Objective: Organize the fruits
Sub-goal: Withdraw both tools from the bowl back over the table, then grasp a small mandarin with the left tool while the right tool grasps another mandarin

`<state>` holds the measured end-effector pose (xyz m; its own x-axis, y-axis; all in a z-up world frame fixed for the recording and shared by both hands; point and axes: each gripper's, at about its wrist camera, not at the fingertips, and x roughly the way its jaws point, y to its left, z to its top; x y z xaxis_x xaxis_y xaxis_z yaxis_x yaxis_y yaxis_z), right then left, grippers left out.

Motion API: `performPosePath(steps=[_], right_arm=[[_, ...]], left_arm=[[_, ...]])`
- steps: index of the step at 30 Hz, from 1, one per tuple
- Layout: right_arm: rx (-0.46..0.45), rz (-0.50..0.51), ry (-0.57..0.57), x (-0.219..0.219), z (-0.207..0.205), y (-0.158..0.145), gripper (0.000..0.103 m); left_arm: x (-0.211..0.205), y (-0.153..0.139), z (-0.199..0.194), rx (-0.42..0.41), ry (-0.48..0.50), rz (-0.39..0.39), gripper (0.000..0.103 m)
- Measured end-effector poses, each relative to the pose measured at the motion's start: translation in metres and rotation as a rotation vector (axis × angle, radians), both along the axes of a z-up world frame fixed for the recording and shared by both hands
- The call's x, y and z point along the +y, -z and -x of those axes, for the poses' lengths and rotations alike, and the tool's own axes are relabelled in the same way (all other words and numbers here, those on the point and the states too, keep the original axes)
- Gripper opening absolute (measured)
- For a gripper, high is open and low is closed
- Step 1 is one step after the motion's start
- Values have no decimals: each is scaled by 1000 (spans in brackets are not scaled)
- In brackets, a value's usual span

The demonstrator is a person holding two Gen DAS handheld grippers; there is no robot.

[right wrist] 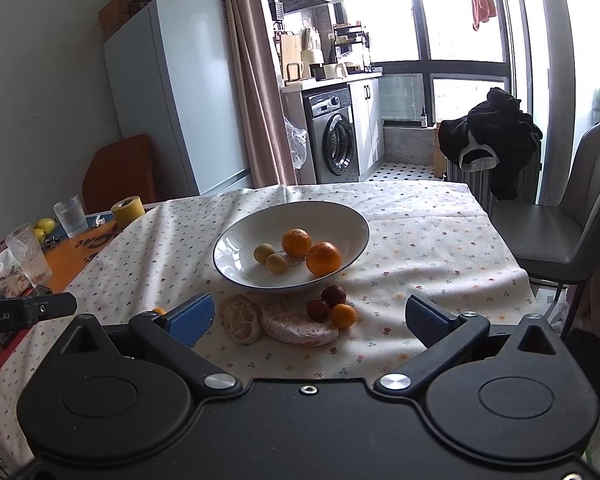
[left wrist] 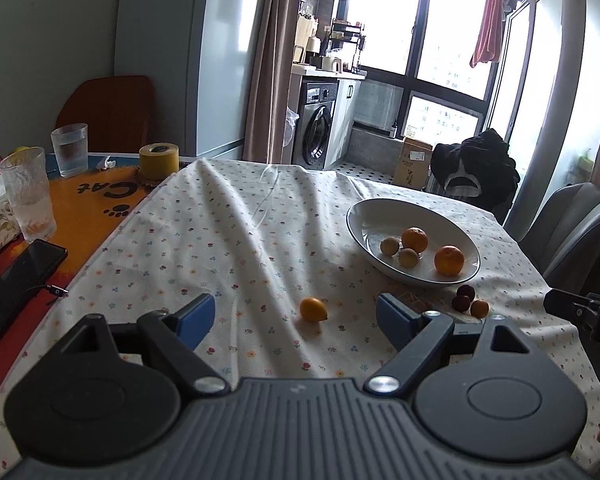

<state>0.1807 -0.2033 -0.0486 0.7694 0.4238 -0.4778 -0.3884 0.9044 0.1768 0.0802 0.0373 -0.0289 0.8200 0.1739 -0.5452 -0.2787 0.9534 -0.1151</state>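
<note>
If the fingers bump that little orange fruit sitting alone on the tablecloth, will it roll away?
Probably a little. The small orange fruit looks smooth and oval, so it may wobble off unevenly. The wrinkled tablecloth should slow it. It looks light, so a gentle squeeze likely suffices.

White bowl (right wrist: 228,240) holds two oranges (right wrist: 323,258) and two yellowish fruits (right wrist: 277,263); small orange fruit (left wrist: 313,309) lies apart on cloth.
</note>
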Motion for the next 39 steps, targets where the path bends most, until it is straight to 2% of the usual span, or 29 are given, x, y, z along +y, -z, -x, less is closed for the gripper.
performPosePath(steps=[4, 8, 13, 18, 20, 24, 27, 29, 32, 39], right_arm=[[19, 5, 4, 1, -7, 9, 103], [40, 16, 17, 1, -16, 19, 103], [71, 14, 14, 2, -27, 29, 103], [127, -13, -62, 8, -38, 39, 102], [122, 19, -61, 14, -42, 43, 102], [153, 11, -56, 16, -53, 51, 102], [167, 20, -64, 18, -59, 58, 100], [186, 21, -69, 19, -64, 63, 92], [203, 23, -74, 22, -70, 68, 82], [213, 15, -61, 22, -83, 74, 82]], left_arm=[[6, 9, -8, 27, -5, 28, 86], [4, 19, -18, 50, 23, 14, 86], [7, 32, -30, 69, 22, 35, 86], [5, 46, -48, 90, 30, 32, 84], [4, 51, -54, 92, 38, 37, 83], [-1, 59, -65, 101, 49, 19, 81], [-1, 65, -74, 107, 50, 20, 74], [-1, 68, -79, 112, 54, 25, 67], [0, 73, -87, 118, 59, 37, 63], [2, 81, -98, 126, 45, 46, 57]])
